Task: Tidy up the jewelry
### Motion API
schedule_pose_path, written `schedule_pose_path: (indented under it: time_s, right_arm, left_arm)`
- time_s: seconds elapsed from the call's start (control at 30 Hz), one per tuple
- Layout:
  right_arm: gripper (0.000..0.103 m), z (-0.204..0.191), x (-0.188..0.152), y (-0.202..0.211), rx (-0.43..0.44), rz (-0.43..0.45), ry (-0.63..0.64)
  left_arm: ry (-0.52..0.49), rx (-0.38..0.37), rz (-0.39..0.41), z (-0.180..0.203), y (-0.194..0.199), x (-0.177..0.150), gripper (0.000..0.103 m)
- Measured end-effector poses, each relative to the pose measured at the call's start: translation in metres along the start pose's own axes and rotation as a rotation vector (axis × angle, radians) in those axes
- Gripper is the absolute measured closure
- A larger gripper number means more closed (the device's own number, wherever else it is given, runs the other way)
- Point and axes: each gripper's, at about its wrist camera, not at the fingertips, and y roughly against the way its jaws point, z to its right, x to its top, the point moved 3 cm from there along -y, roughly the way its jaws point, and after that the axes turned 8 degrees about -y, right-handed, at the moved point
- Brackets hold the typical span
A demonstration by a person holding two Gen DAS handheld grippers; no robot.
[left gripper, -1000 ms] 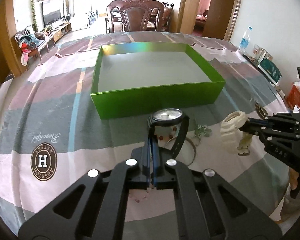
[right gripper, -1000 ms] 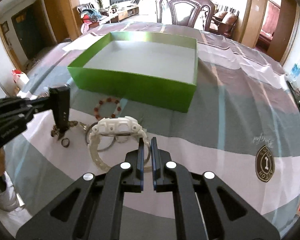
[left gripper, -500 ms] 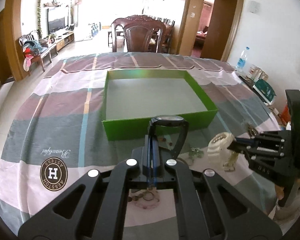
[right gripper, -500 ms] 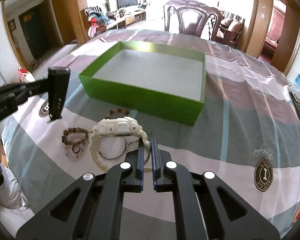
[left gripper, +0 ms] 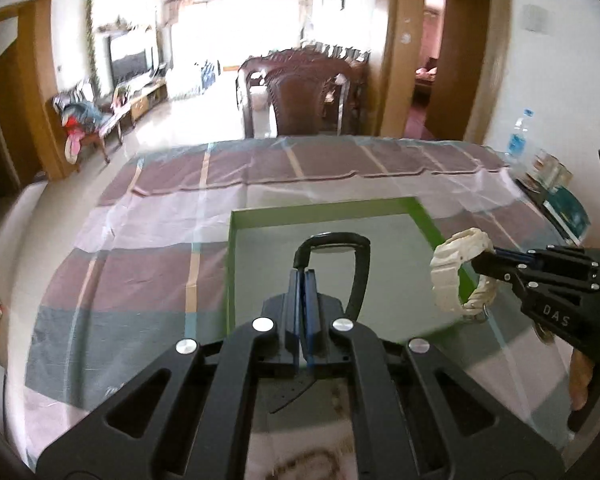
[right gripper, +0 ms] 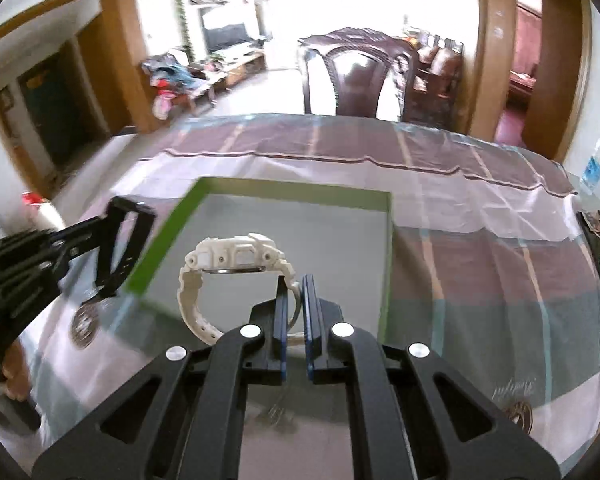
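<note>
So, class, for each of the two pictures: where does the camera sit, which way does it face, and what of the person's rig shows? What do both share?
Left wrist: sits on the left gripper, looks along its shut fingers holding the black watch over the green box; right gripper and a bit of hand show at right.
Right wrist: sits on the right gripper, faces the box, gripping the white watch; left gripper shows at left.
Shared: box, both watches, striped tablecloth, dark wooden chair.

Dark wooden chair (left gripper: 304, 96) behind striped tablecloth (left gripper: 140, 272); water bottle (left gripper: 516, 138) right.
</note>
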Motion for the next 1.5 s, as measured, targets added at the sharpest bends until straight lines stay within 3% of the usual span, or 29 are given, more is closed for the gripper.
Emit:
schedule_pose_path:
  time_s: [0.2, 0.3, 0.4, 0.47, 0.6, 0.67, 0.7, 0.73, 0.87, 1.03, 1.27, 1.5]
  right_arm:
    - [0.095, 0.025, -0.006, -0.080, -0.031, -0.150, -0.103]
    - [0.086, 0.028, -0.012, -0.095, -0.026, -0.170, -0.123]
    - [0.071, 0.028, -0.012, -0.081, 0.000, -0.144, -0.123]
    - [0.067, 0.027, -0.013, -0.055, 0.001, -0.102, -0.107]
    - [0.067, 0.019, -0.044, 0.002, 0.068, -0.067, -0.018]
    - [0.070, 0.013, -0.065, 0.013, 0.059, -0.079, 0.037]
    - [0.072, 0.010, -0.078, 0.014, 0.052, -0.096, 0.067]
    - [0.074, 0.004, -0.091, 0.009, 0.058, -0.133, 0.099]
    - [0.074, -0.014, -0.128, -0.018, 0.077, -0.248, 0.154]
    - [0.074, -0.044, -0.149, -0.030, 0.106, -0.271, 0.239]
    - [0.074, -0.043, -0.168, -0.038, 0.093, -0.350, 0.268]
    - [0.074, -0.023, -0.181, -0.015, 0.153, -0.424, 0.251]
  left_arm:
    - [0.055, -0.006, -0.119, -0.012, -0.069, -0.012, 0.099]
    - [0.067, -0.039, -0.140, -0.011, -0.086, -0.018, 0.097]
    - [0.061, -0.027, -0.127, -0.009, -0.079, -0.022, 0.074]
    - [0.023, -0.011, -0.109, -0.006, -0.060, -0.028, 0.070]
    - [-0.036, -0.015, -0.122, 0.002, -0.023, -0.056, 0.070]
    - [-0.054, -0.032, -0.136, 0.005, -0.006, -0.081, 0.080]
    - [-0.050, -0.038, -0.148, 0.005, -0.002, -0.091, 0.092]
    - [-0.045, -0.056, -0.177, 0.004, 0.001, -0.107, 0.093]
    - [-0.054, -0.048, -0.252, 0.002, 0.005, -0.144, 0.093]
    - [-0.085, -0.037, -0.289, 0.007, 0.008, -0.171, 0.090]
    - [-0.081, -0.067, -0.326, 0.016, -0.007, -0.184, 0.089]
    - [-0.066, -0.095, -0.333, 0.028, -0.022, -0.182, 0.085]
